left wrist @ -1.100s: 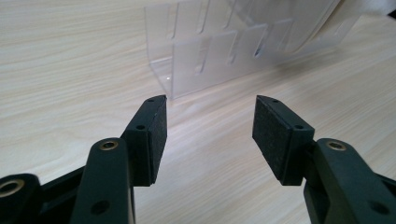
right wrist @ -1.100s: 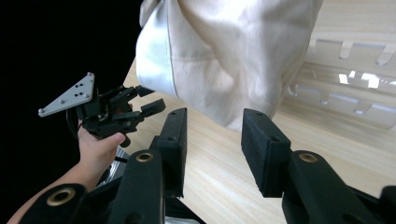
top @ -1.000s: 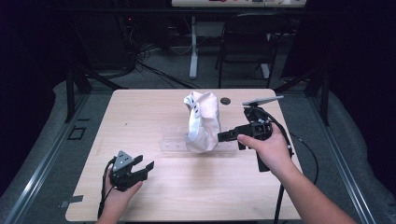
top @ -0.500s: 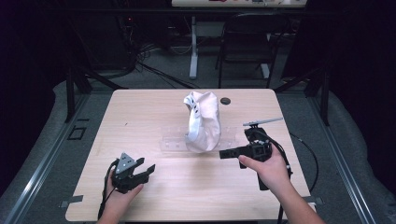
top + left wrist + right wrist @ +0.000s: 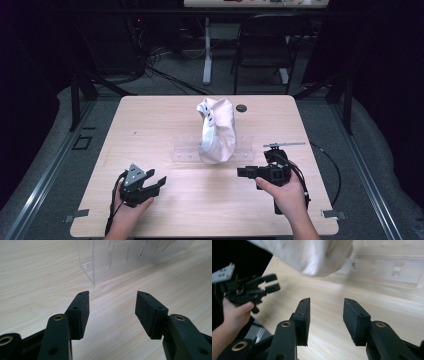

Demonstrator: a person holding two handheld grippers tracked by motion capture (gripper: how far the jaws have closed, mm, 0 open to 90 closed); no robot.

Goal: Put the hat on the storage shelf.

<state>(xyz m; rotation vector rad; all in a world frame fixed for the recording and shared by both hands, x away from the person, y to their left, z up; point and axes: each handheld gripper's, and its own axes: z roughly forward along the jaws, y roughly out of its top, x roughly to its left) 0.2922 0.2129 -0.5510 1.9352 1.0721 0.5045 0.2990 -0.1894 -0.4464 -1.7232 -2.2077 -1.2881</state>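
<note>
Right tool (image 5: 244,172), held low over the wooden counter (image 5: 150,125) in the person's right hand (image 5: 287,195), points leftward with its jaws apart and nothing between them; in the right gripper view its black pads (image 5: 350,316) frame bare wood. Just ahead of it and slightly farther from the person, a white cloth bag (image 5: 216,131) stands bunched on a clear acrylic rack (image 5: 187,150), close to the jaw tips but apart from them. Beyond the bag, a small dark disc (image 5: 241,108) lies near the counter's far edge. Left tool (image 5: 157,182), gripped in the left hand (image 5: 131,210) well across the counter from the right one, also has its jaws spread and empty, aimed toward the rack's near end. A dark chair (image 5: 265,45) stands past the counter on the floor.
</note>
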